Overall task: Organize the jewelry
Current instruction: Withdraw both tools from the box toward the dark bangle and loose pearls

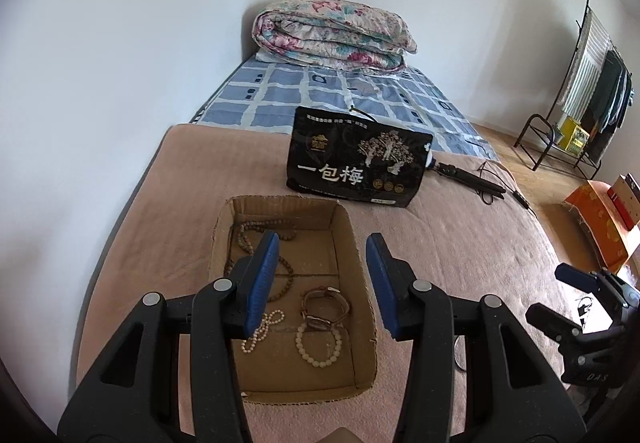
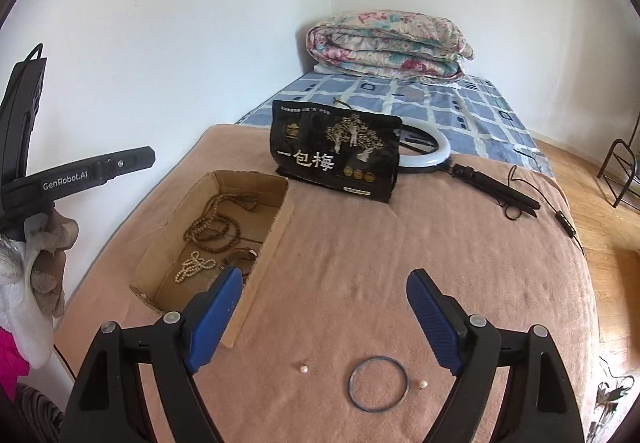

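A shallow cardboard box [image 1: 362, 255] [image 2: 276, 227] sits on the pink blanket. It holds a brown bead necklace [image 1: 244, 239] [image 2: 216, 225], a pearl strand [image 1: 262, 329] [image 2: 194, 265], a white bead bracelet [image 1: 319, 347] and a watch [image 1: 324, 303]. My left gripper [image 1: 326, 283] is open and empty, hovering over the box. My right gripper [image 2: 324, 319] is open and empty above the blanket. Below it lie a thin dark ring [image 2: 378, 389] and two loose pearls [image 2: 304, 368] [image 2: 423, 384].
A black snack bag [image 1: 356, 163] [image 2: 340, 159] stands behind the box. A ring light [image 2: 430, 151] with its folded tripod [image 2: 496, 191] and cable lies to the right. A folded quilt [image 1: 332, 33] sits at the bed's far end. A clothes rack [image 1: 580, 91] stands on the floor.
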Motion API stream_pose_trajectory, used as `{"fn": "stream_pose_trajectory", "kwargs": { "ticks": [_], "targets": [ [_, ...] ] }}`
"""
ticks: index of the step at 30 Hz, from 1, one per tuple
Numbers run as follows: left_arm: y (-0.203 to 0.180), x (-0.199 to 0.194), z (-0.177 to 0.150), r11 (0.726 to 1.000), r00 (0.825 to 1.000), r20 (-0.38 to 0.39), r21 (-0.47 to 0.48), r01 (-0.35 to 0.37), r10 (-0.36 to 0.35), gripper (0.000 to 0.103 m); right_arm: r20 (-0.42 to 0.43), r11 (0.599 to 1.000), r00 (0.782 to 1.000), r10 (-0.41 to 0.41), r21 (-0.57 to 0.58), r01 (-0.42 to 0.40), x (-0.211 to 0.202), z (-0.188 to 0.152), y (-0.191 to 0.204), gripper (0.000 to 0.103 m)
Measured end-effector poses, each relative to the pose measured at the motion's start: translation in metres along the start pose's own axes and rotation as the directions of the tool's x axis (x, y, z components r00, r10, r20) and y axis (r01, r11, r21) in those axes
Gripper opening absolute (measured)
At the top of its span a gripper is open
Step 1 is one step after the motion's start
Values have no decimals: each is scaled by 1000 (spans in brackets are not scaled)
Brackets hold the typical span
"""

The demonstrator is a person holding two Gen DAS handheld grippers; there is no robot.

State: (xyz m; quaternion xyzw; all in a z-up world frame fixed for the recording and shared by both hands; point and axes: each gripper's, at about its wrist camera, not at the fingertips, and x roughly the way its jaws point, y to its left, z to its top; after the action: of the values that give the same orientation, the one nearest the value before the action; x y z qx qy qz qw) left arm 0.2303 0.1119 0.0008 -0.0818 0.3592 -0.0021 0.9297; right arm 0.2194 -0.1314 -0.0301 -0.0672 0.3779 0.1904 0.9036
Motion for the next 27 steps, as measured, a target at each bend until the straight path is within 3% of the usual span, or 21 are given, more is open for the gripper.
{"fn": "stream_pose_trajectory", "kwargs": {
  "ticks": [15, 27],
  "targets": [
    [-74, -8, -59, 987, 993, -58, 117, 108, -102, 46, -55, 992, 992, -113, 49, 116, -30, -57, -89, 90],
    [-116, 4, -99, 966, 976, -138, 172, 193, -171, 46, -127, 991, 984, -127, 28, 132, -20, -87, -110, 97]
  ]
}}
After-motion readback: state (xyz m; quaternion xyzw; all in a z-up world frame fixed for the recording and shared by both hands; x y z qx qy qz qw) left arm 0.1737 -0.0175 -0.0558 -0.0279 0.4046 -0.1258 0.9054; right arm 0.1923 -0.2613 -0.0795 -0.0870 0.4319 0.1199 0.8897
